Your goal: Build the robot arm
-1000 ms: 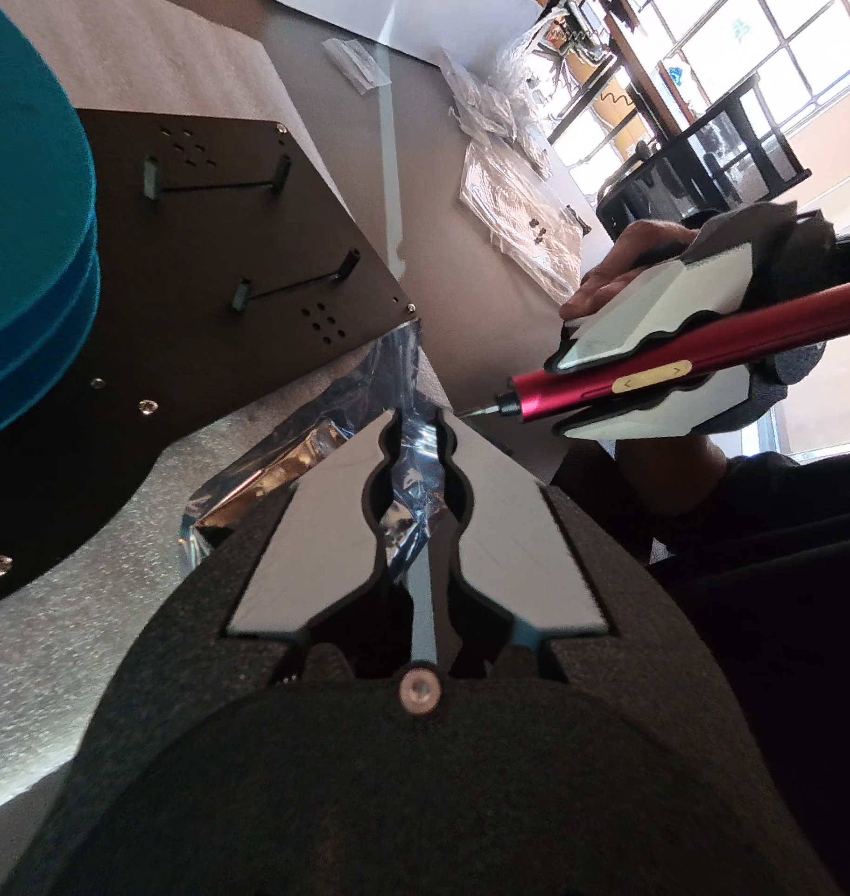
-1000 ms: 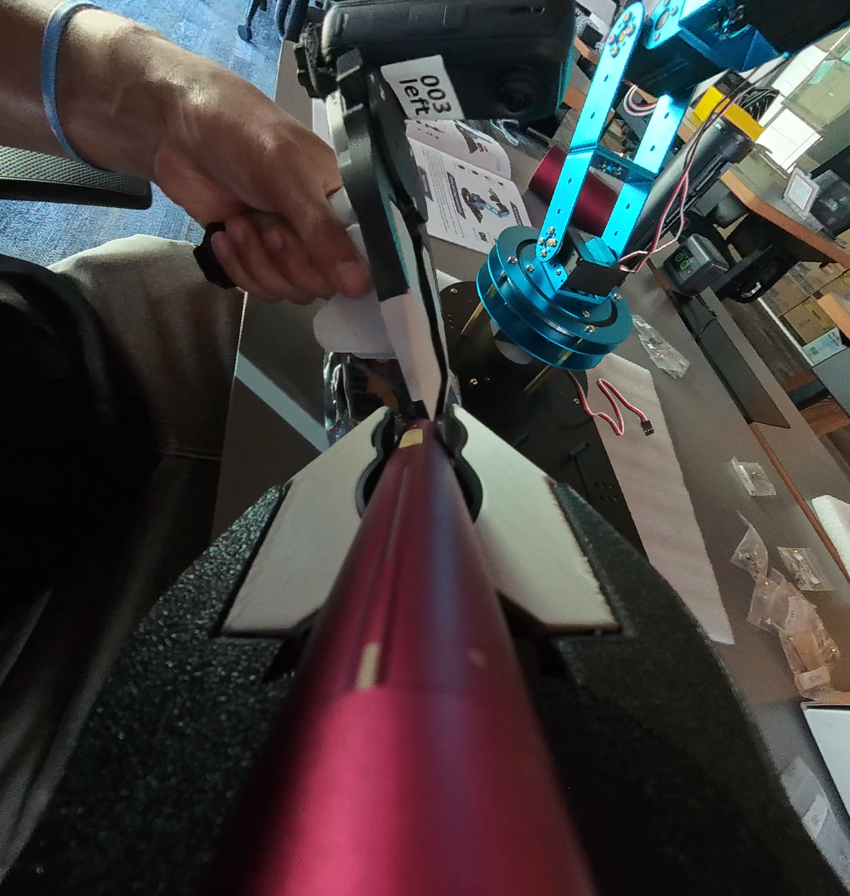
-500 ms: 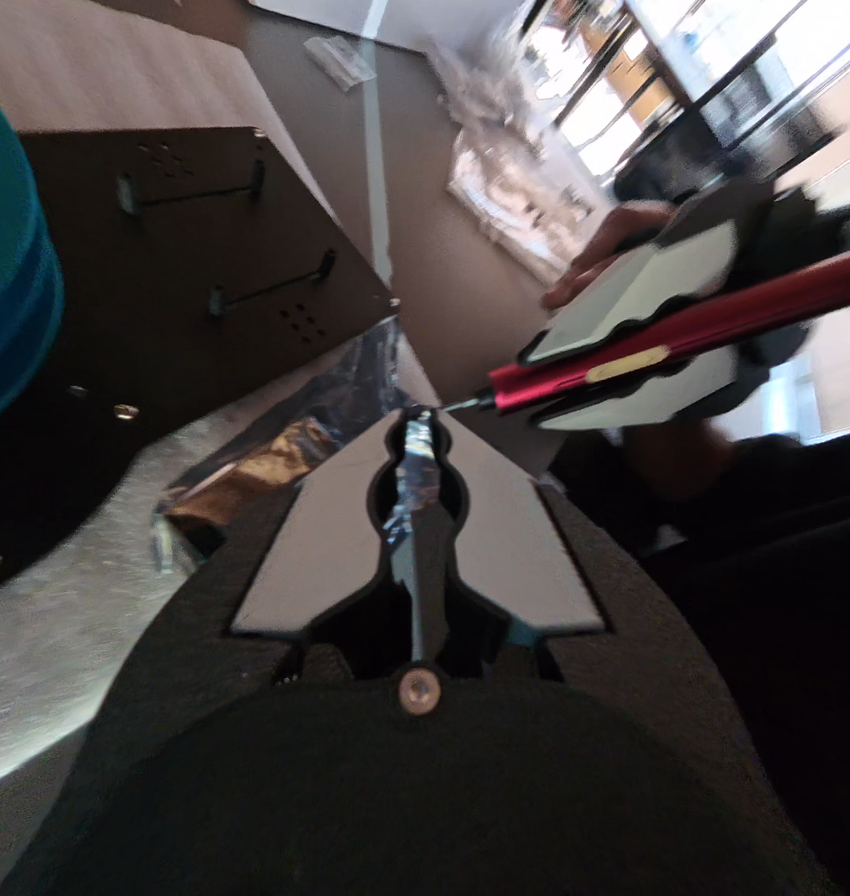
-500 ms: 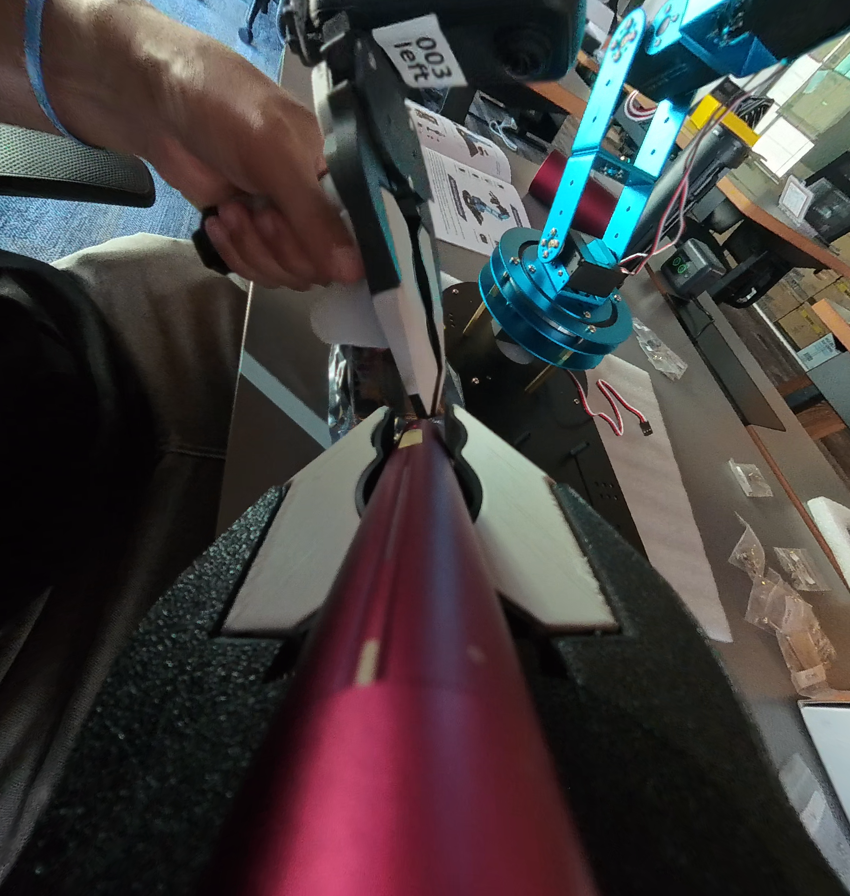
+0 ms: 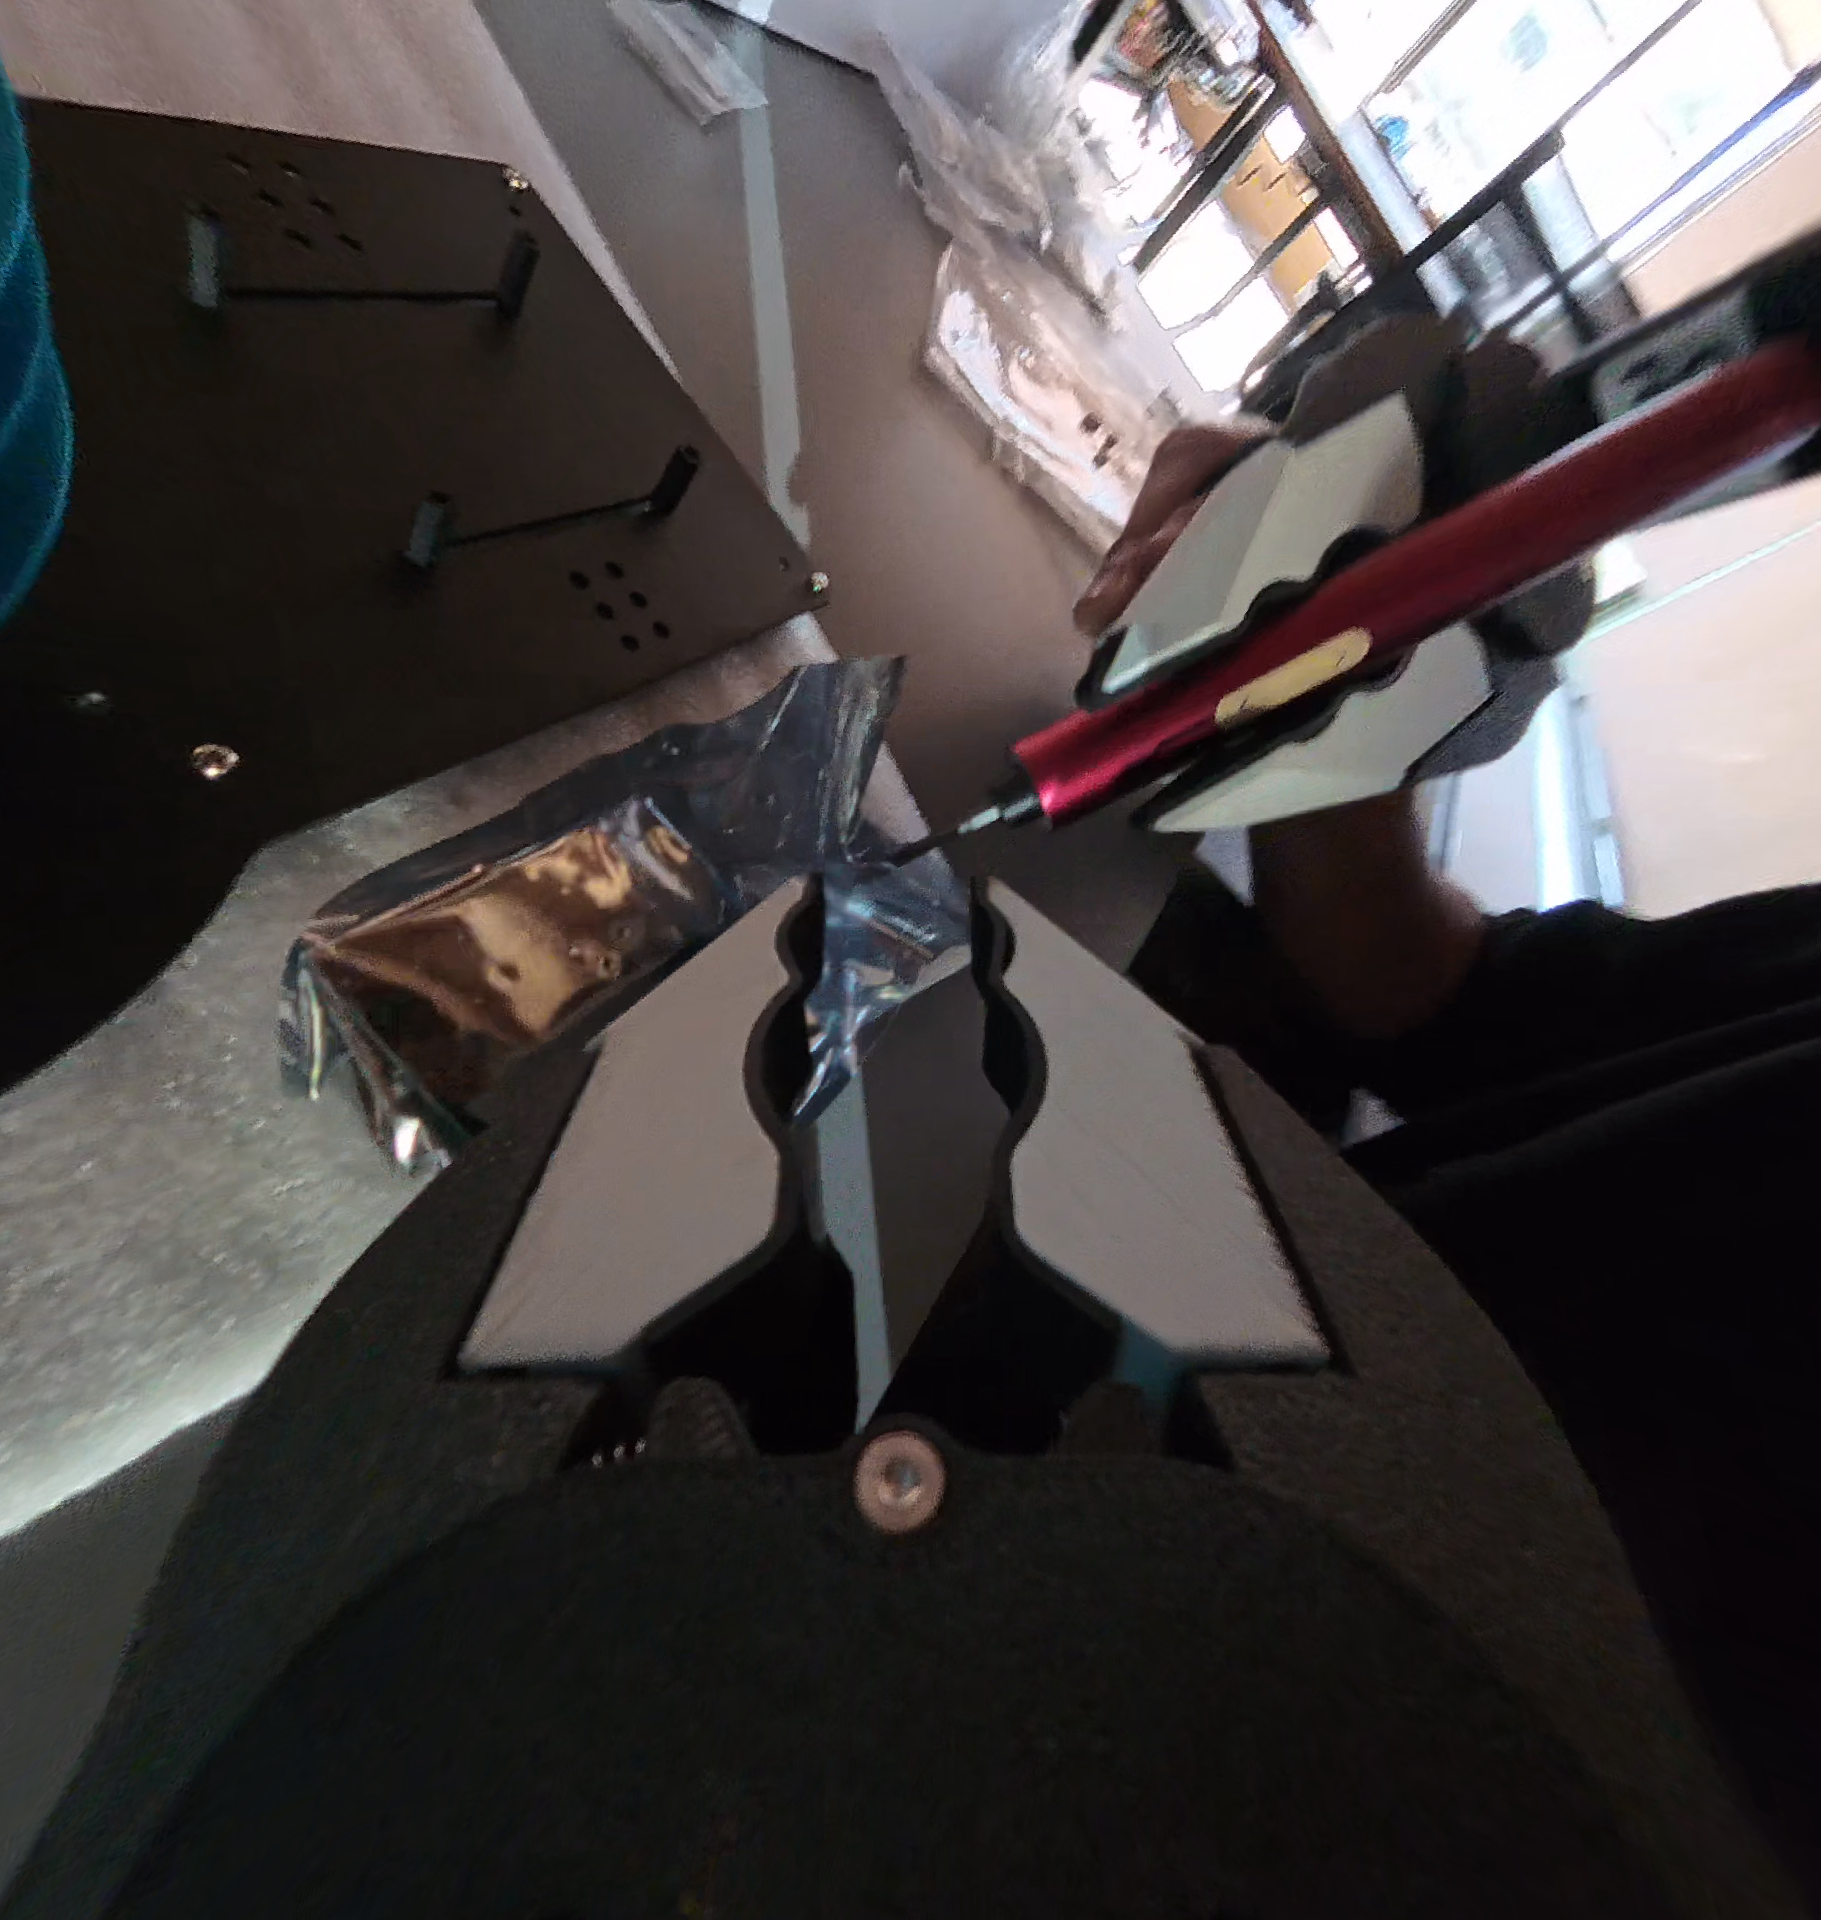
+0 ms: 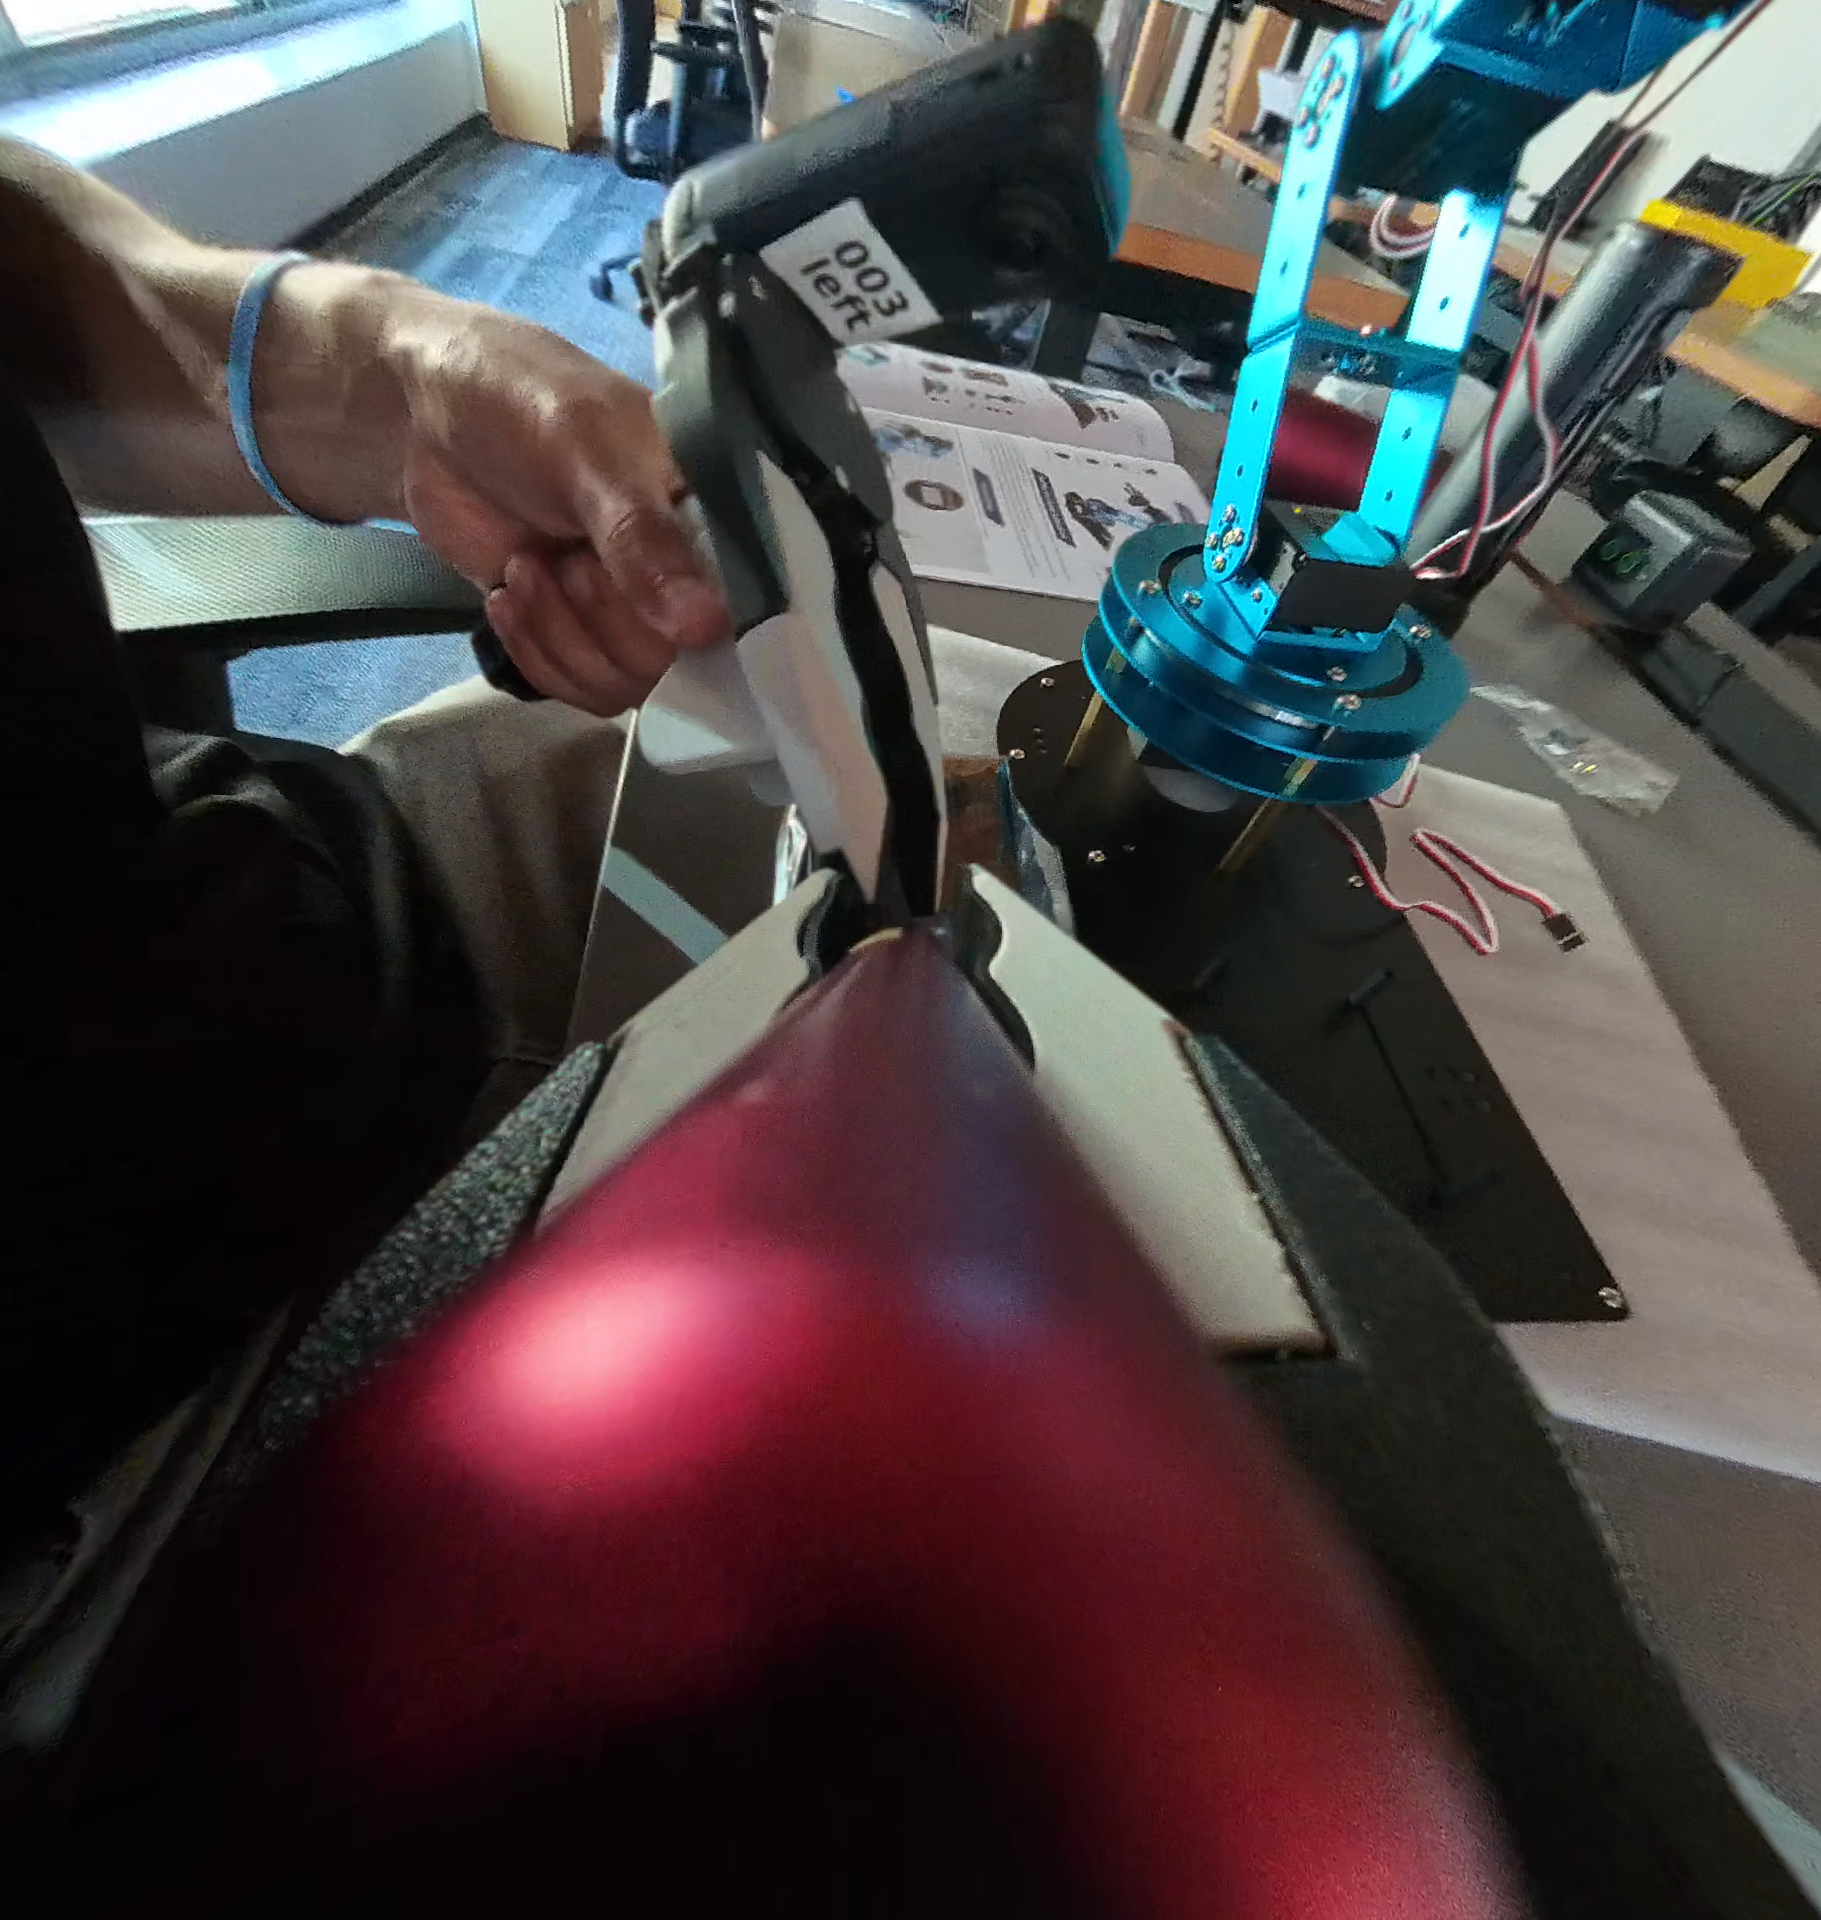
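Observation:
My left gripper [image 5: 893, 894] is open, and a corner of a silver foil bag [image 5: 532, 935] lies loose in the gap between its jaws. The bag rests on a white foam sheet [image 5: 106, 1195] beside a black metal plate [image 5: 314, 468]. My right gripper [image 6: 901, 904] is shut on a red electric screwdriver [image 6: 885, 1351]. In the left wrist view the screwdriver [image 5: 1301, 665] comes in from the right in the right gripper [image 5: 1124, 753], and its thin bit touches the bag's edge just past my left fingertips. A hand [image 6: 532, 520] holds the left gripper [image 6: 833, 748].
A blue round turntable [image 6: 1270, 686] with a blue bracket arm stands on the black plate [image 6: 1405, 1091]. An open booklet [image 6: 1020, 488] lies behind it. A red and white servo cable [image 6: 1446, 894] lies on the foam. Clear bags of small parts [image 5: 1020, 364] lie farther along the grey table.
My left gripper closed on the bag half a second ago and has now opened wider. The screwdriver bit has moved in to the bag's edge. The right wrist view has tilted.

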